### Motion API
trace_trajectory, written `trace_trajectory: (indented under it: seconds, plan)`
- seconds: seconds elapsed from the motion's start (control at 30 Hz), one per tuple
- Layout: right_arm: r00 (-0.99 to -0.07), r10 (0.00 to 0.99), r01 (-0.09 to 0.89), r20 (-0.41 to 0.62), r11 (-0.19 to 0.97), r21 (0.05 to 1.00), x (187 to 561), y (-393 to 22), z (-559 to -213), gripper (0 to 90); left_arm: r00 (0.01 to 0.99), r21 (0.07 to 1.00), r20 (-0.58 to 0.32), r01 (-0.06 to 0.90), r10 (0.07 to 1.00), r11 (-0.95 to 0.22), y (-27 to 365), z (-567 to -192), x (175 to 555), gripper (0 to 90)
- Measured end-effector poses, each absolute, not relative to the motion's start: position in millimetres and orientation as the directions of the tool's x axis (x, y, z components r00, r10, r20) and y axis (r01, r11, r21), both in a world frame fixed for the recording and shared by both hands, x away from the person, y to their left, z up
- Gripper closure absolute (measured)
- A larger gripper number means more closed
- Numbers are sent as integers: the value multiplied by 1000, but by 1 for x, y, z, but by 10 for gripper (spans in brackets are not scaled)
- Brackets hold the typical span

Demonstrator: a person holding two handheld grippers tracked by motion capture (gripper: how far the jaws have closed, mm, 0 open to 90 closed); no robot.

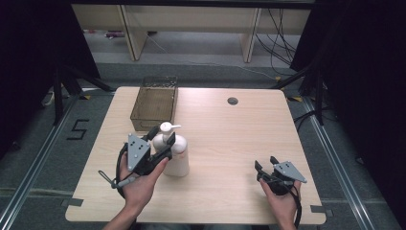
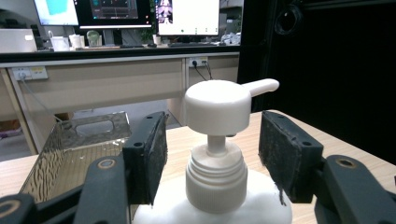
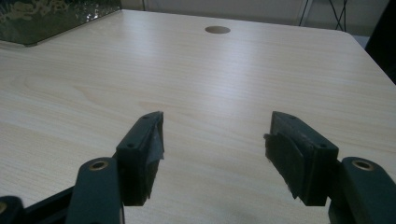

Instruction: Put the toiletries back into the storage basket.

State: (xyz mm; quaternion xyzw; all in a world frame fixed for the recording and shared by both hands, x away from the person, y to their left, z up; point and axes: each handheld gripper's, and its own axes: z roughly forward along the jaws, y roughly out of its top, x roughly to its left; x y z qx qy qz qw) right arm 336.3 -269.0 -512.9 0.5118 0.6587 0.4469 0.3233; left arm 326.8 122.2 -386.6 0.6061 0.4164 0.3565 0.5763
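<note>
A white pump bottle (image 1: 175, 152) stands upright on the pale wooden table (image 1: 225, 129), left of centre, at about eight o'clock from the table's middle. It has a squat, rounded body, a ribbed screw collar and a broad round pump head (image 2: 217, 107) whose short spout points toward three o'clock. My left tongs (image 1: 160, 143) sit around its neck with jaws wide, both pads clear of the plastic. At twelve o'clock from the bottle lies a clear, empty tray (image 1: 154, 103). My right tongs (image 1: 265, 165) rest at about four o'clock on the table, jaws wide, holding nothing.
</note>
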Motion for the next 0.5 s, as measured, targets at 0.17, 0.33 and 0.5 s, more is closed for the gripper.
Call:
trace_trajectory:
  seconds: [0.17,0.33,0.5]
  plan:
    - [-286,958,357,-2,109,928,338,-272,-513,367,384,993,-50,116,922,5,120,-384,332,428]
    - [-287,958,366,19,91,926,339,-271,-514,365,378,992,-38,128,925,-12,115,-382,334,442]
    - [-284,959,363,-8,115,925,339,-273,-513,364,366,992,-35,125,930,-12,114,-379,335,470]
